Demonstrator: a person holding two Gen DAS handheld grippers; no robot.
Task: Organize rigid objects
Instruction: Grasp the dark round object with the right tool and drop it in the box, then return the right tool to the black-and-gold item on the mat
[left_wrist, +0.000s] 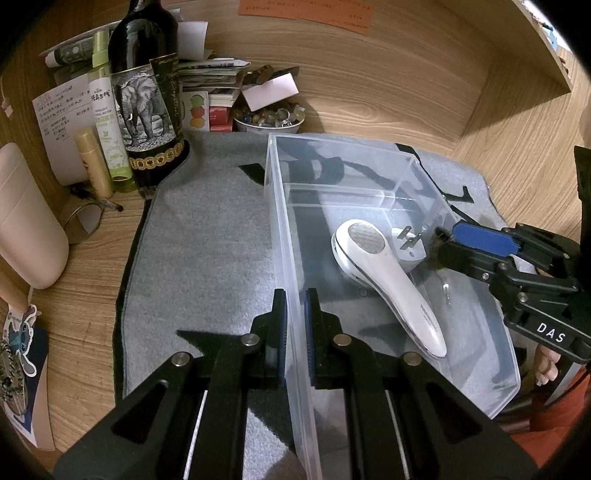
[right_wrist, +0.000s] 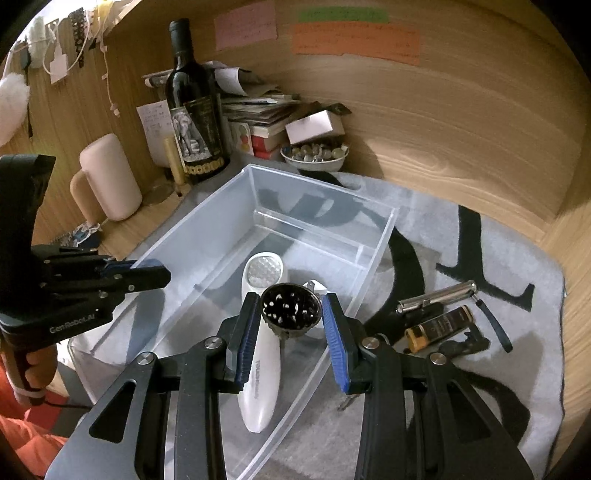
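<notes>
Over the clear bin (right_wrist: 207, 236) on the grey mat (spread on the table), the right tool (right_wrist: 291, 314) clamps a dark metal strainer (right_wrist: 291, 307) above the white handheld device (right_wrist: 260, 332); the left tool (left_wrist: 295, 332) pinches the bin's wall.

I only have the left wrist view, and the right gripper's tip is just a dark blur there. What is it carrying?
Observer: The right gripper pinches a dark round cup with white specks inside, above the clear bin.
Operator: Is anything lying outside the bin on that side?
Observer: Yes. On the grey mat, right of the bin, lie a silver metal cylinder, an amber lighter-like piece and a black tool.
</notes>
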